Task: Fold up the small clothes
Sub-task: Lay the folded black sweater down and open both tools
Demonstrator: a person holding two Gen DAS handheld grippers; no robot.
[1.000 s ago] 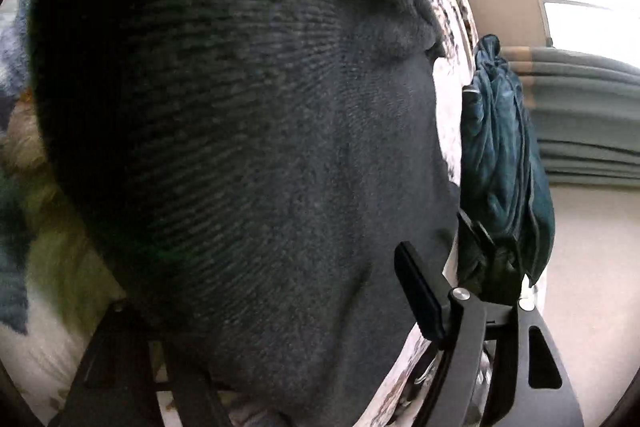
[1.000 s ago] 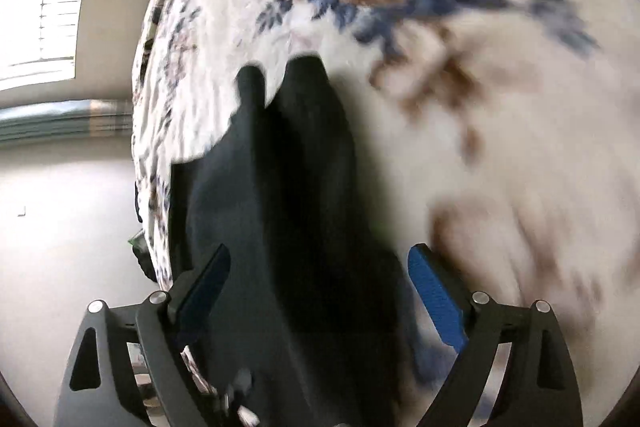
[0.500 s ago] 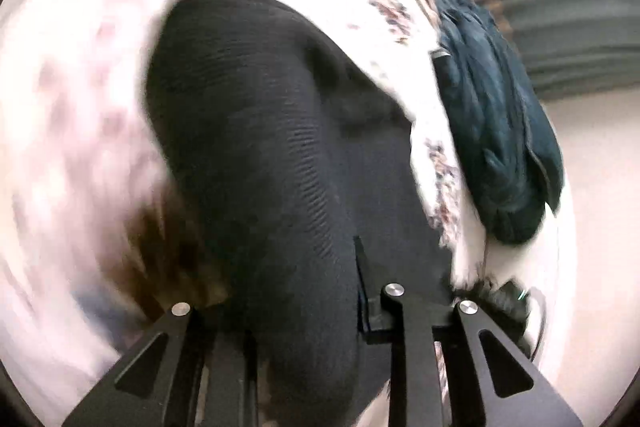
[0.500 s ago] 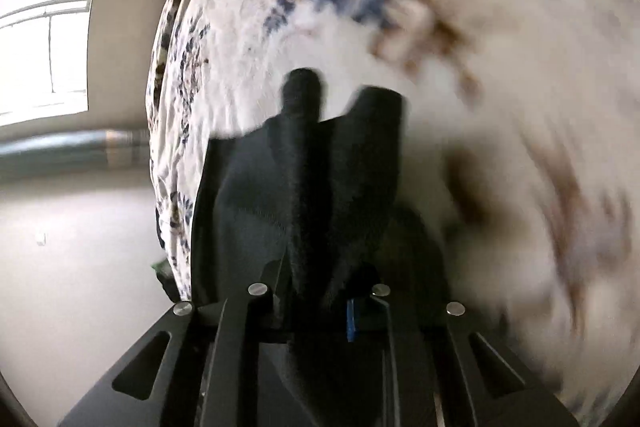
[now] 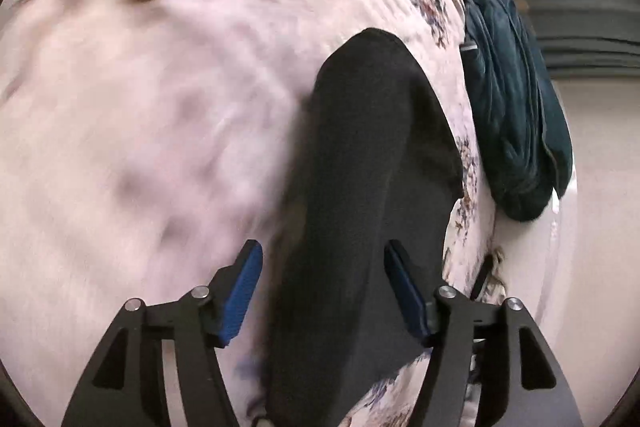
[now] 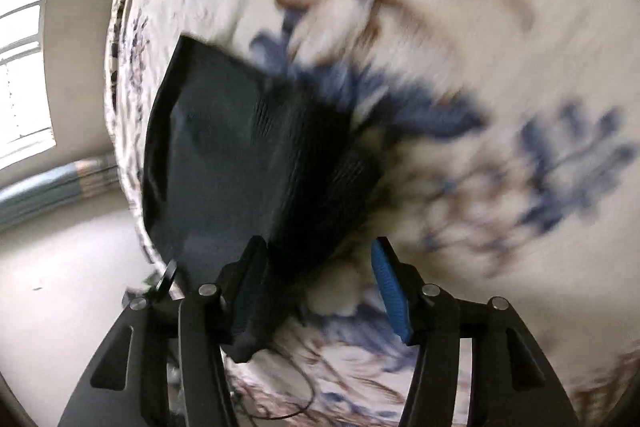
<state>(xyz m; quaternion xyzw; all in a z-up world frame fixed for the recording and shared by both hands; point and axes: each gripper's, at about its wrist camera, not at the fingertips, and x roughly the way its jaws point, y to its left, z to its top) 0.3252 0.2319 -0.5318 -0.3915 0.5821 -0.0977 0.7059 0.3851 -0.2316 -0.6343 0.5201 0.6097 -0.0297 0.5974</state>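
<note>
A black knit cloth [image 5: 360, 195] is seen lying on a bed cover [image 5: 152, 115] with blue and brown flowers on white. In the left wrist view, the cloth is laid as a long dark shape from the middle of the picture down to the bottom edge, near the bed's right side. The left gripper [image 5: 322, 293] is held over it, and its jaws are being opened. The cloth is seen between the 2 blue pads [image 5: 240, 297], but a gap shows on the left side, so it is not squeezed. Whether the right pad is touched by the cloth cannot be told. In the right wrist view, the same cloth [image 6: 248, 163] is seen as a wide, flat, folded piece near the bed's left edge. The right gripper [image 6: 316, 291] is held at the cloth's near edge, and its jaws are being opened too. The left finger is laid against the cloth's edge, while the blue right pad [image 6: 390, 293] is kept well clear of it, over the bare cover [image 6: 460, 27]. A dark green cloth [image 5: 516, 99] is bunched at the far edge of the bed, apart from the black one. Much of the cover is blurred in both views. A thin cord [image 6: 296, 399] is seen on the cover near the right gripper.
</note>
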